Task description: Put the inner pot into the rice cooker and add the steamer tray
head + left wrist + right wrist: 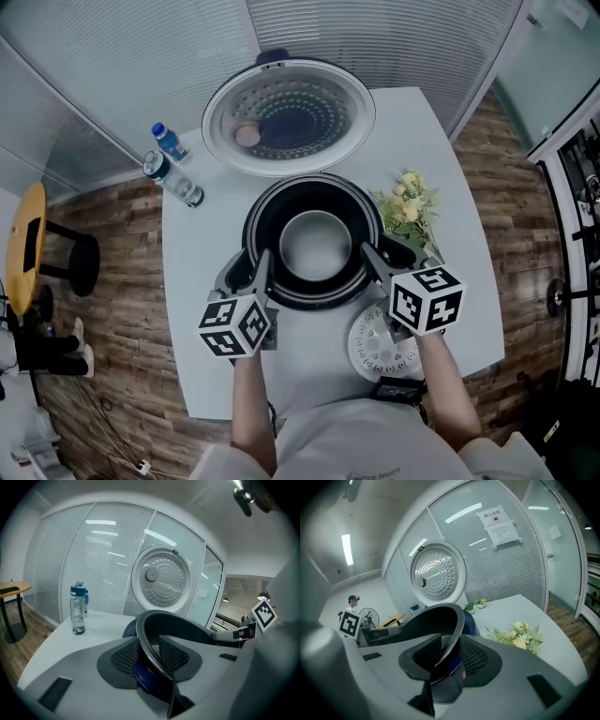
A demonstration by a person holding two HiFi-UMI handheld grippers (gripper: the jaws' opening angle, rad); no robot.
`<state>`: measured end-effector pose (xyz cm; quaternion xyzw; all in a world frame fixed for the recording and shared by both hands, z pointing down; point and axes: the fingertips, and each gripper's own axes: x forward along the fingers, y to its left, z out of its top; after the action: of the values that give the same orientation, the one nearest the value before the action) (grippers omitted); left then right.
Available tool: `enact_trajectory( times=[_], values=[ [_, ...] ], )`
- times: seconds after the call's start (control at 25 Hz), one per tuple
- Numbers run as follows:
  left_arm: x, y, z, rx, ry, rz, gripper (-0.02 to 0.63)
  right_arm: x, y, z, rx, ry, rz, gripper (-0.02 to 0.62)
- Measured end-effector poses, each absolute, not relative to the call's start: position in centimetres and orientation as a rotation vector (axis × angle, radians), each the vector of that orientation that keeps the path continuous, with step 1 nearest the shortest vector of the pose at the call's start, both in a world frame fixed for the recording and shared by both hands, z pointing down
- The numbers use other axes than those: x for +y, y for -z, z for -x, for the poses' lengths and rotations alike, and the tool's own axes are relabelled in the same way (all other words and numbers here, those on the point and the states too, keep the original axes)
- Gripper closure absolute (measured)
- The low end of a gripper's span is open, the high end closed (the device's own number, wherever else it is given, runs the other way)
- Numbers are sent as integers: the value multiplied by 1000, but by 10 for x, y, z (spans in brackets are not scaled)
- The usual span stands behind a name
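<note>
The rice cooker [253, 217] stands open in the middle of the white table [197, 309], its round lid [289, 117] tipped back. The inner pot [315, 246], dark-rimmed with a silvery inside, sits in the cooker. My left gripper [255, 267] straddles the pot's left rim [151, 644], its mesh pads [125, 657] standing off the rim. My right gripper [373, 258] straddles the right rim [452, 634] the same way, with a gap showing beside the pads [472, 657]. The white perforated steamer tray [373, 345] lies flat on the table under my right hand.
Two water bottles [174, 178] stand at the table's back left. A bunch of pale flowers [410, 206] lies right of the cooker. A stool with a yellow top [28, 244] is on the floor at the left. A person [352, 603] stands far off.
</note>
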<state>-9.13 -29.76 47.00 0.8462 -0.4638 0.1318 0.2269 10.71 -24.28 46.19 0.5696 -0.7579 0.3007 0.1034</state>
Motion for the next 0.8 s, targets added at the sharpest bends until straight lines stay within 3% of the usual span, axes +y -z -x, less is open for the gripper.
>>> enact_trajectory(
  times=[0.44,0.8],
  values=[
    [-296,-473,87,-1423,-541,-2414,396,-237,-458,-112,-2194,-760,-1730,451],
    [-282,-452,92,-1413,-453,-2440,393,-218,-442,-122,-2220,-767,-1797,451]
  ],
)
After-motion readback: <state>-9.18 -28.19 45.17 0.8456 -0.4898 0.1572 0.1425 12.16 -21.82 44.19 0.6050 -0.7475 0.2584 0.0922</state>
